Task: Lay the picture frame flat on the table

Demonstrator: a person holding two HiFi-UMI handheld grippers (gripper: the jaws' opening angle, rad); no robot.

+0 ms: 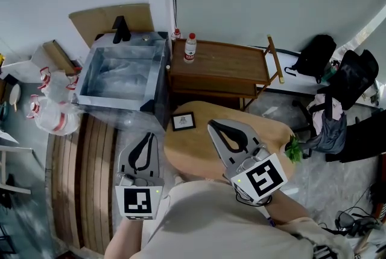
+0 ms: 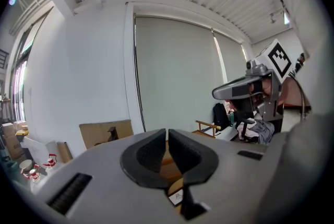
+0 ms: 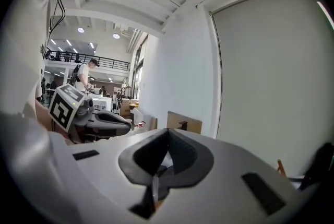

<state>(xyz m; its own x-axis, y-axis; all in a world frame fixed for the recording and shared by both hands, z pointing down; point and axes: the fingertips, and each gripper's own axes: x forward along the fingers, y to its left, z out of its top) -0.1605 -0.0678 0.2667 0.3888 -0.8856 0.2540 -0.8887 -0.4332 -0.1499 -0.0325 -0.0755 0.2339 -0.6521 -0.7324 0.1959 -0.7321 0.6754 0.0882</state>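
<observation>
A small black picture frame (image 1: 183, 121) with a white picture sits near the far left edge of the round wooden table (image 1: 241, 122); I cannot tell whether it is propped or flat. My left gripper (image 1: 148, 134) hangs shut and empty off the table's left side, a little nearer to me than the frame. My right gripper (image 1: 211, 124) is shut and empty over the table, just right of the frame. Below the shut jaws of the left gripper (image 2: 167, 131), a corner of the frame (image 2: 176, 198) peeks out. The right gripper (image 3: 168, 130) shows its tips pressed together.
Behind the round table stands a brown wooden side table (image 1: 223, 64) with a white bottle (image 1: 190, 47). A grey open tub (image 1: 120, 73) is at the back left, with white bags (image 1: 54, 107) beside it. A green plant (image 1: 294, 149) sits at the table's right edge, near dark bags (image 1: 350, 83).
</observation>
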